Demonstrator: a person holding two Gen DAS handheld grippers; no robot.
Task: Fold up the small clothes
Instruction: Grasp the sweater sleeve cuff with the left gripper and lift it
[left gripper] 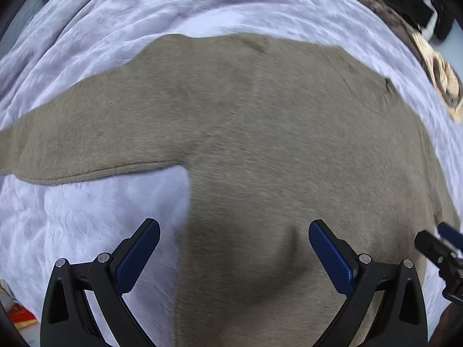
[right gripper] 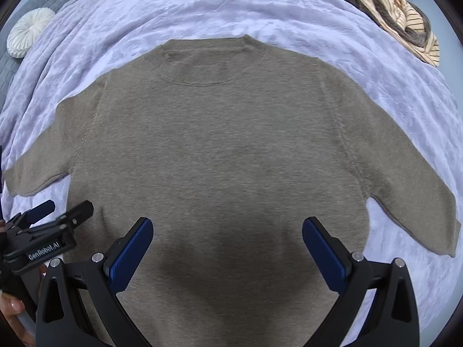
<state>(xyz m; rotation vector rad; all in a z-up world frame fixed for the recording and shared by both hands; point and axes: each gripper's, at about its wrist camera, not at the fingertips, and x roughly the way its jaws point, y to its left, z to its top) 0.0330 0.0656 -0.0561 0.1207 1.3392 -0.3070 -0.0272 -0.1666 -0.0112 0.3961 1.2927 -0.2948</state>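
Note:
A taupe knit sweater [right gripper: 220,150] lies flat on a lavender bedspread [right gripper: 202,8], collar at the far side, both sleeves spread out sideways. My right gripper [right gripper: 227,225] is open and empty, hovering over the sweater's lower body. My left gripper [left gripper: 234,228] is open and empty, over the sweater's [left gripper: 260,133] left side near the armpit; the left sleeve runs out to the left. The left gripper also shows in the right wrist view [right gripper: 62,208] at the lower left, and the right gripper shows at the right edge of the left wrist view [left gripper: 434,240].
A heap of striped and brown clothes [right gripper: 399,26] lies at the far right of the bed. A round white cushion [right gripper: 29,33] sits on a grey quilted surface at the far left. The lavender bedspread [left gripper: 86,219] surrounds the sweater.

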